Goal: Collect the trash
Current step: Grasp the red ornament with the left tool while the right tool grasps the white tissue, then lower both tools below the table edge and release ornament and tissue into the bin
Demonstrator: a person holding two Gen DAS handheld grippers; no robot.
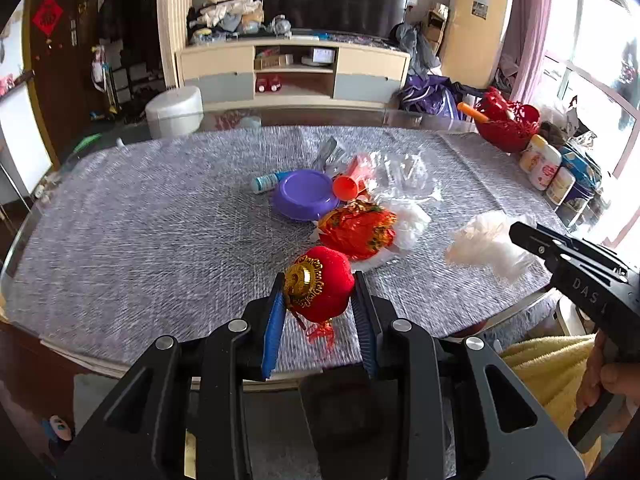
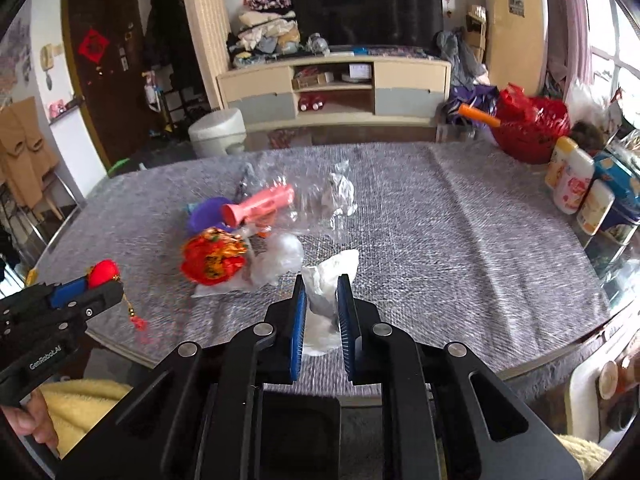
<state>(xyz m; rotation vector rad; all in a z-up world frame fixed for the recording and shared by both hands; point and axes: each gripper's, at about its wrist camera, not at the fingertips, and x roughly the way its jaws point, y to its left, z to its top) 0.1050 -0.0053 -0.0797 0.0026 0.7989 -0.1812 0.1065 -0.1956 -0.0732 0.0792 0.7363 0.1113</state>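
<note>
While most of the litter still lies mid-worktop (image 1: 120,216), the left tool (image 1: 318,292) grips a red lantern ornament (image 1: 320,288) and the right tool (image 2: 322,300) pinches a white tissue wad (image 2: 328,280); the purple lid (image 1: 304,194), foil wrapper (image 1: 356,232) and clear plastic (image 1: 404,172) remain uncollected.

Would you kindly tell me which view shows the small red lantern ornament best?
The left wrist view: the red lantern ornament sits large and central between that gripper's jaws, gold cap visible. The right wrist view shows it small at the left edge, partly hidden.
</note>
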